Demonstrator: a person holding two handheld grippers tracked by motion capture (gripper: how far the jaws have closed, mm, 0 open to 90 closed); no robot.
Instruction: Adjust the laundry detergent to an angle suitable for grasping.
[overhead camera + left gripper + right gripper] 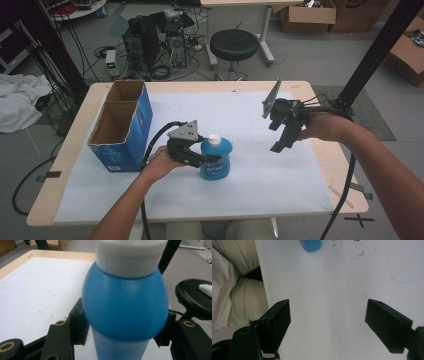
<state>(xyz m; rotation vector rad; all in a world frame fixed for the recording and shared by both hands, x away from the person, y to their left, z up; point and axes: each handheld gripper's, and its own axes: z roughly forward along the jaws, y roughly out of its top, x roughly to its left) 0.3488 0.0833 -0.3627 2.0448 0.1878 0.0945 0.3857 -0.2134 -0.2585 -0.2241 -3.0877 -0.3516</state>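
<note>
A blue bottle (216,159) with a white cap stands upright on the white sheet near the table's front middle. My left gripper (210,159) reaches it from the left, and its jaws clasp the bottle's body just under the bulge. In the left gripper view the black pads (79,323) touch both sides of the bottle (125,305). My right gripper (282,142) hangs above the right part of the sheet, tilted down, open with nothing between its fingers. In the right gripper view its gripper (327,322) looks down on bare sheet, and the bottle's base (310,245) peeks in at the top edge.
An open blue cardboard box (122,125) with two compartments stands at the table's left. The table edge (345,185) is close on the right. A black stool (234,45) and computer gear are on the floor beyond; a black slanted pole (370,60) rises at the right.
</note>
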